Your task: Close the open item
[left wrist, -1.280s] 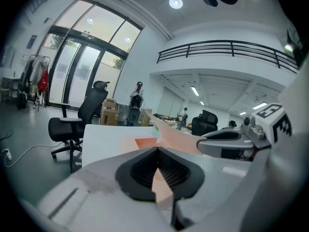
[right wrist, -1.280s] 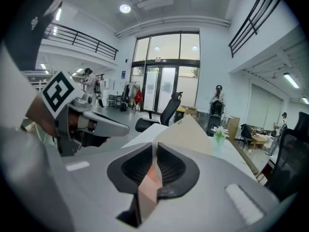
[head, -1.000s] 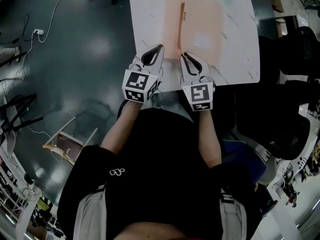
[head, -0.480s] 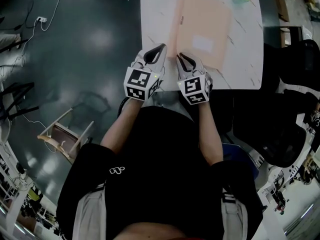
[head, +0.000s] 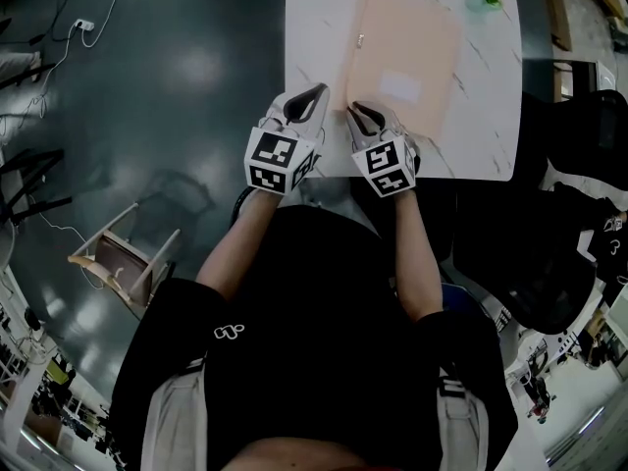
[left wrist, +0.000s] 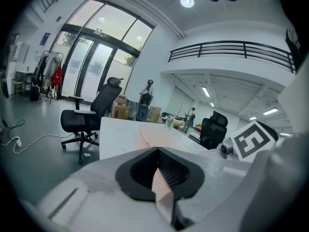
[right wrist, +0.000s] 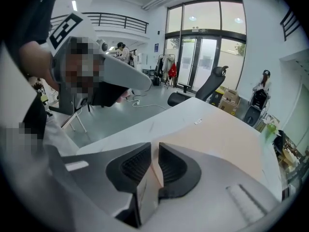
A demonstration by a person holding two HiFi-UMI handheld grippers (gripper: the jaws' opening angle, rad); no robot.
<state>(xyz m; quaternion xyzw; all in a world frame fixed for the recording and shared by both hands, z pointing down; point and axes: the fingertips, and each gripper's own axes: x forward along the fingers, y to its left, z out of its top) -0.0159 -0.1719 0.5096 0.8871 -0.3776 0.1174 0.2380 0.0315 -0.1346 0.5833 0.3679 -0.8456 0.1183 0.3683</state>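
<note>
Large open-plan office or lab hall, double height. Tall glazed entrance doors (left wrist: 94,64) along one wall; mezzanine above, fenced by a black railing (left wrist: 231,46); recessed ceiling lights (left wrist: 187,2). Dark polished floor (head: 177,77), with loose cables (head: 110,8) and a power strip (head: 82,25) lying on it. White marble-pattern table (head: 314,47) as workplace; black swivel chair (left wrist: 89,117) near it, another black chair (left wrist: 212,127) at the far side. Cardboard boxes (left wrist: 119,111) stacked by the doors. Coat rack (left wrist: 48,72) hung with garments beside the glazing. People (left wrist: 147,88) standing in the background. Light wooden chair (head: 123,263) on the floor to one side.
</note>
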